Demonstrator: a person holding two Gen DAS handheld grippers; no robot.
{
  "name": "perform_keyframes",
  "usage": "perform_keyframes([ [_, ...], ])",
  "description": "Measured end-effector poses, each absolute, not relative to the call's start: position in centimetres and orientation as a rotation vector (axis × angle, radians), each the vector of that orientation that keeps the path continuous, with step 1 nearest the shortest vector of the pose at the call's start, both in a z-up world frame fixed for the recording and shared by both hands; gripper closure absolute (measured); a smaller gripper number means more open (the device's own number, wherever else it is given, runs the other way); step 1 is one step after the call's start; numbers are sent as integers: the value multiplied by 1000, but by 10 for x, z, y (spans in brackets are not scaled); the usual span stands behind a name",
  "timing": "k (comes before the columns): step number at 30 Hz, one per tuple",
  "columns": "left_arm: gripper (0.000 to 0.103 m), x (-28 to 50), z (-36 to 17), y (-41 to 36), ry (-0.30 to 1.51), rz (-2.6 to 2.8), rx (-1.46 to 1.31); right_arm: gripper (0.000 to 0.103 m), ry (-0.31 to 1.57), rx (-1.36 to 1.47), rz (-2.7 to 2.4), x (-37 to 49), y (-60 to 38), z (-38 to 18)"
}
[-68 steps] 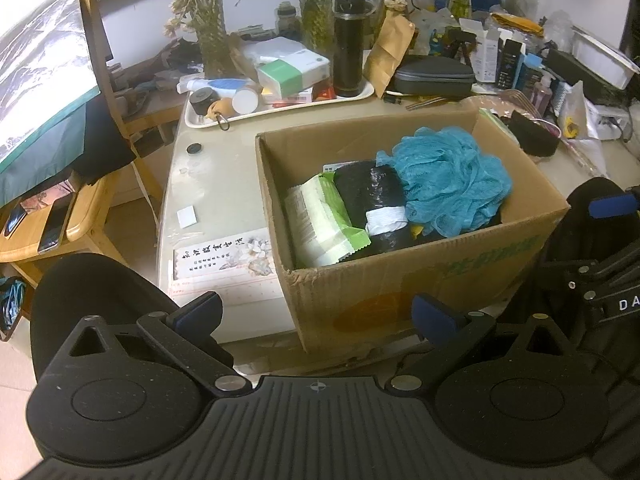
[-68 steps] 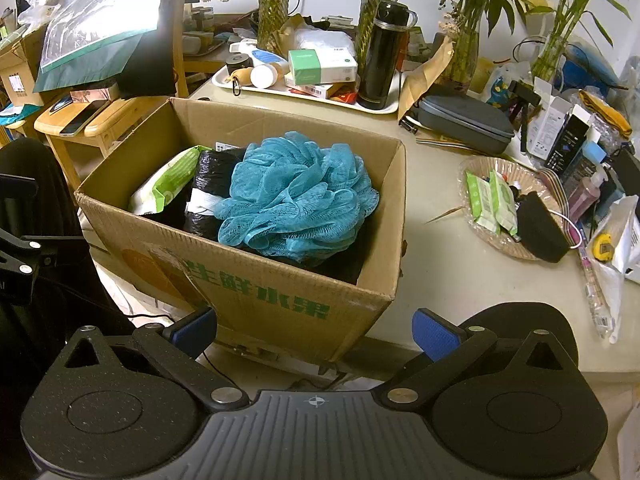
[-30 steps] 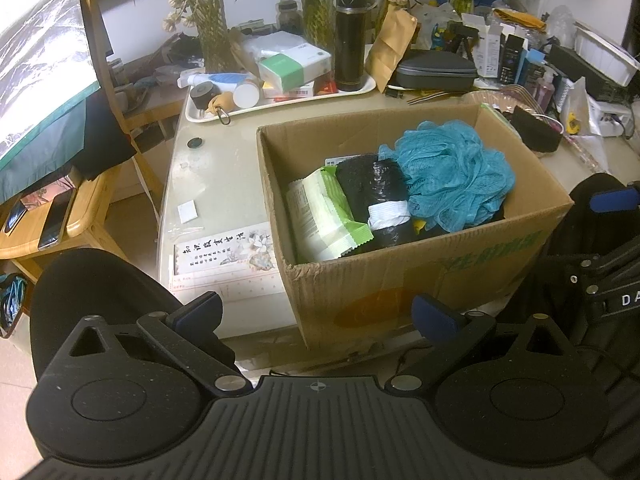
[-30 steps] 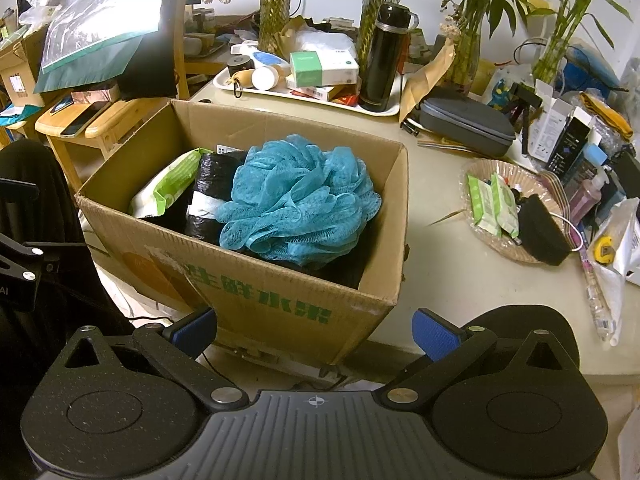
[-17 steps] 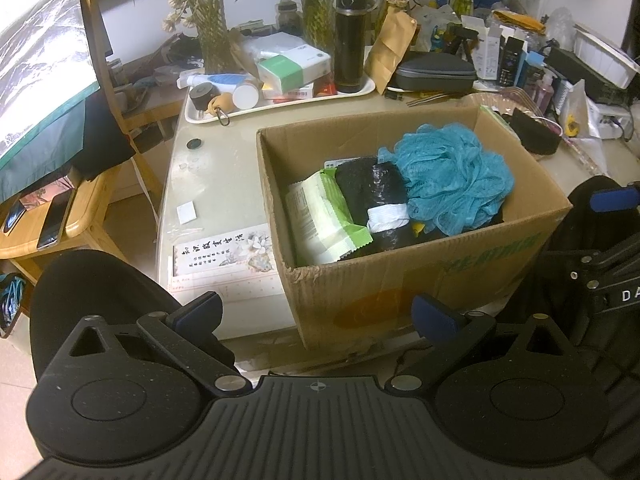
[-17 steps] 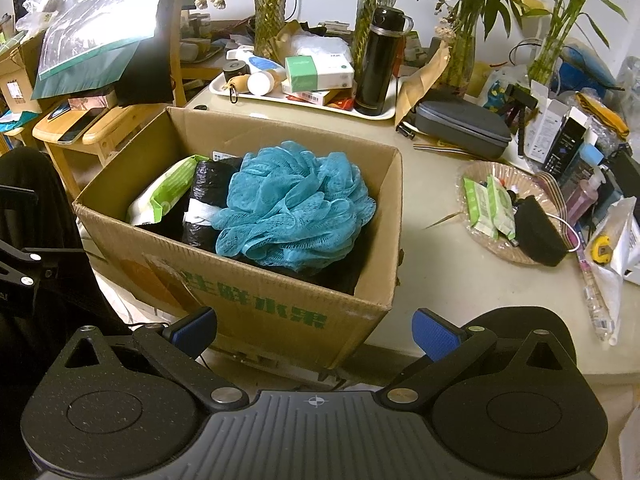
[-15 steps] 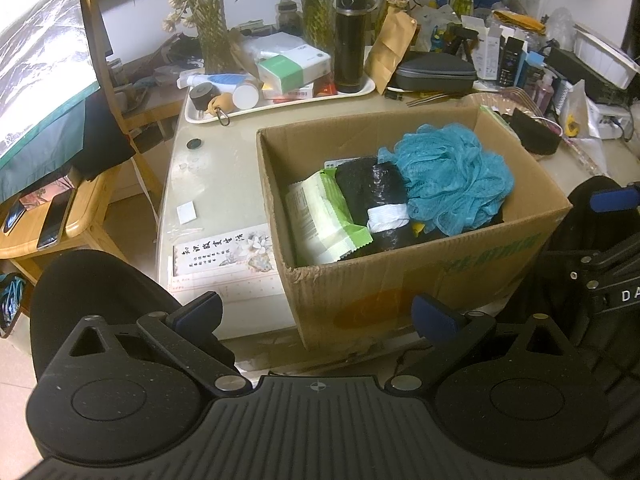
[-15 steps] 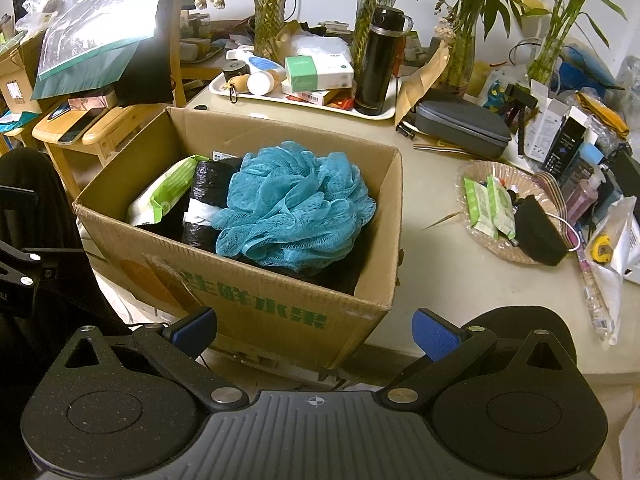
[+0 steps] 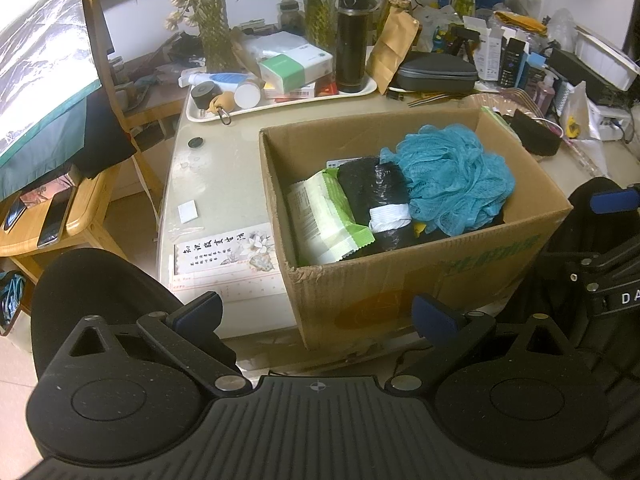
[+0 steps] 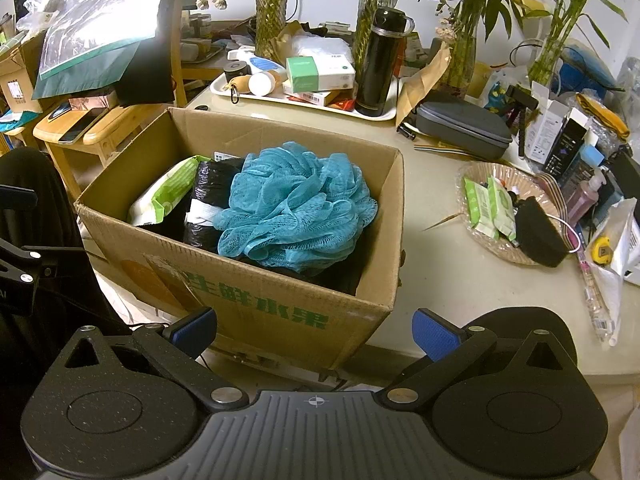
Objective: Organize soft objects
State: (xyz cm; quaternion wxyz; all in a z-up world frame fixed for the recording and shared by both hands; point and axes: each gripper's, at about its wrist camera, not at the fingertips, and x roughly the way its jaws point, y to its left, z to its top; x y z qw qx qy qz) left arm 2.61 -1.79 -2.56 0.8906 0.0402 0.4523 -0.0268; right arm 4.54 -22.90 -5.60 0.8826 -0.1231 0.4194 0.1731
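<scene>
An open cardboard box point(image 9: 420, 276) point(image 10: 256, 304) stands on the table's near edge. Inside lie a teal mesh bath sponge point(image 9: 452, 176) point(image 10: 292, 204), a black plastic roll with a white band point(image 9: 376, 200) point(image 10: 204, 204) and a green-white wipes pack point(image 9: 324, 216) point(image 10: 164, 196). My left gripper point(image 9: 316, 312) is open and empty, held back in front of the box's near left corner. My right gripper point(image 10: 314, 330) is open and empty, in front of the box's near right corner. The right gripper also shows at the edge of the left wrist view point(image 9: 612, 202).
A white tray point(image 10: 304, 100) with a black flask point(image 10: 380, 60), boxes and tubes stands behind the box. A grey case point(image 10: 464, 128), a wicker dish point(image 10: 508, 208) with green packets and a black sponge lie right. Black chair backs point(image 9: 104, 300) stand near; a wooden stool point(image 9: 52, 224) is left.
The views shift only slightly; both grippers stay open and empty in front of the box. The box's contents have not moved.
</scene>
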Motion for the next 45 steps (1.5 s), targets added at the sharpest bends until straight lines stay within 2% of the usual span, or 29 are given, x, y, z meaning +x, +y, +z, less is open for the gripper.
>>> perform_keyframes([
  [45,0,25,-27,-16,954,-51,78,0,874,-255,366,45,-226,-56],
])
